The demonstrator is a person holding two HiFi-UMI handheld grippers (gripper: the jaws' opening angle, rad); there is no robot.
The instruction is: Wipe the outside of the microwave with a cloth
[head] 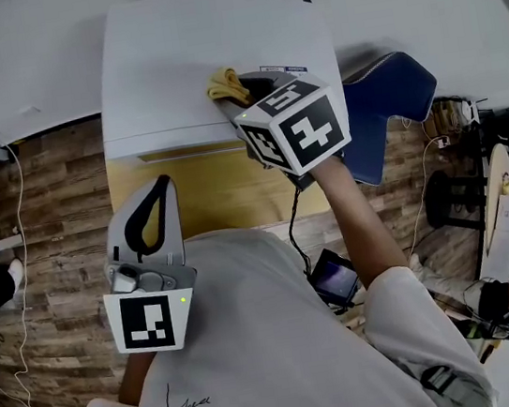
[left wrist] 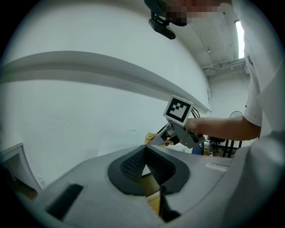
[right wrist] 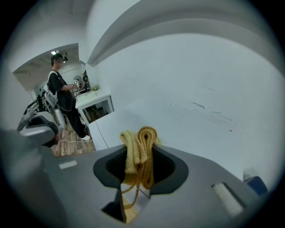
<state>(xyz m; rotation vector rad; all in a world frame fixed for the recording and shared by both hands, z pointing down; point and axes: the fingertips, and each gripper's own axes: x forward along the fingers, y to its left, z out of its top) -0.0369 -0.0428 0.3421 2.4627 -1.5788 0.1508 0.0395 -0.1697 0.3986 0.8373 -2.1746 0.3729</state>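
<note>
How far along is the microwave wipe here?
Done: the cloth is clamped in the right hand-held gripper. In hand: it is on top of the microwave, at its front edge. Left: nothing shows which surfaces are wiped, so assume sides and front remain. The left hand-held gripper is shut, empty.

Chair (head: 383,112): blue, we see it standing toward the floor's (head: 50,228) right side.
Cable (head: 26,308): white, trailing along the floor's left edge.

The microwave (head: 214,61) stands on the surface (head: 205,191). The cloth (head: 226,85) lies on its top near the front edge, between the jaws of the right tool (head: 246,95). The left tool (head: 160,191) is before the microwave, more to the left, apart from it. A chair (head: 390,97) stands to its right.
</note>
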